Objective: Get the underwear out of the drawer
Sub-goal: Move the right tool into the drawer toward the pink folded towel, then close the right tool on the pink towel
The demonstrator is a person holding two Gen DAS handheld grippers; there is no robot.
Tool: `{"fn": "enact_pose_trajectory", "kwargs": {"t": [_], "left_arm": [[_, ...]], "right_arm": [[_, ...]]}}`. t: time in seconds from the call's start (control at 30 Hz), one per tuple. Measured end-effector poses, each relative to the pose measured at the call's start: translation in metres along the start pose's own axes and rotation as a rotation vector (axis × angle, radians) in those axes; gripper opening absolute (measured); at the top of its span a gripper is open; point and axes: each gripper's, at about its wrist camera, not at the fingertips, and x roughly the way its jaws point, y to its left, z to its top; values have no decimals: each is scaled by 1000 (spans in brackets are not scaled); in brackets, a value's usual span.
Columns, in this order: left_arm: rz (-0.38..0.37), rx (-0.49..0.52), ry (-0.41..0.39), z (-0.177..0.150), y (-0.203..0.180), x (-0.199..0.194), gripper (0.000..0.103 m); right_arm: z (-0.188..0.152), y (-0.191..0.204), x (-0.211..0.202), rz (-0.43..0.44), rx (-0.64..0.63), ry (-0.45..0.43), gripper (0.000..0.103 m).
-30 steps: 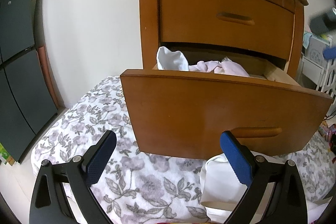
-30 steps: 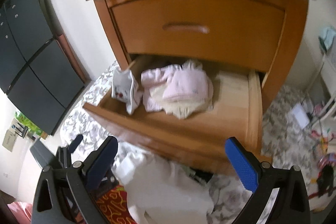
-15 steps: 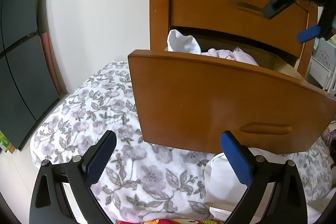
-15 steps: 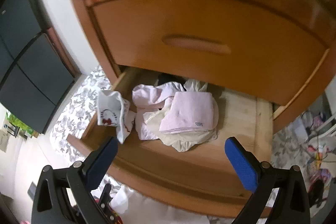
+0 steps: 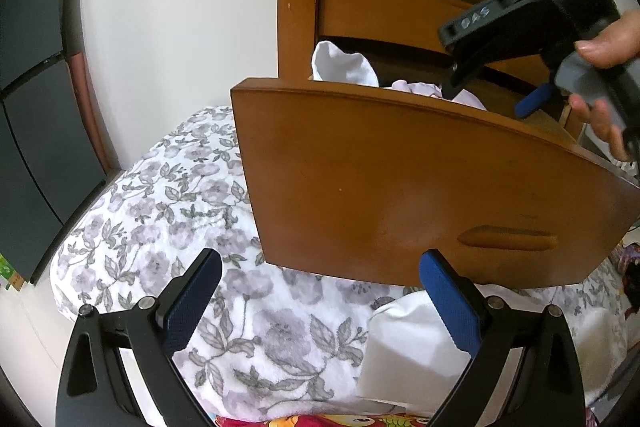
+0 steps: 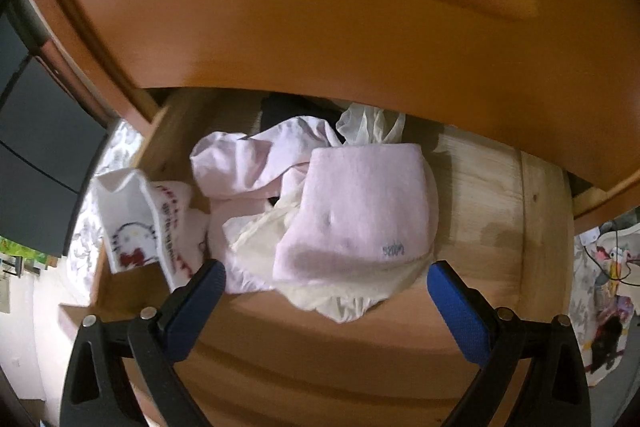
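The lower drawer (image 5: 400, 187) of a wooden nightstand stands pulled out. Inside lie folded pink underwear (image 6: 360, 207) on a cream piece (image 6: 340, 299), more pink cloth (image 6: 248, 163), and a white printed piece (image 6: 140, 227) at the left corner. My right gripper (image 6: 326, 291) is open, hanging just above the drawer with the pink pile between its fingers, touching nothing. In the left wrist view the right gripper (image 5: 496, 95) dips into the drawer, held by a hand (image 5: 608, 43). My left gripper (image 5: 320, 291) is open, low before the drawer front.
The shut upper drawer (image 6: 360, 7) overhangs the open one closely. A floral bedspread (image 5: 160, 207) lies under the drawer, with a white cloth (image 5: 408, 347) on it. A dark cabinet (image 5: 28, 107) stands at the left.
My right gripper has moved forward and down into the open drawer, close over the pink pile. The left gripper has shifted slightly left and stayed open.
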Motion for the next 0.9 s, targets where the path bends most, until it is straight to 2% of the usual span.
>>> {"fn": "enact_pose_trajectory", "kwargs": {"t": [0.07, 0.2, 0.27, 0.4, 0.47, 0.6, 0.9], "left_arm": [[-4, -2, 6, 0, 1, 1, 99], [-11, -8, 17, 1, 2, 4, 99], [-13, -8, 23, 1, 2, 6, 99], [-16, -7, 34, 1, 1, 8, 99], [-16, -8, 37, 1, 1, 8, 99], [-16, -8, 38, 0, 1, 9, 99], [-16, -5, 41, 1, 2, 9, 99]], "right_arm": [[4, -1, 7, -23, 7, 16, 94], [11, -4, 21, -42, 20, 32, 94], [14, -5, 25, -45, 25, 44, 86], [17, -8, 26, -51, 23, 42, 81], [16, -11, 25, -37, 30, 42, 72], [15, -18, 23, -21, 44, 36, 67], [11, -31, 16, -16, 71, 22, 42]]}}
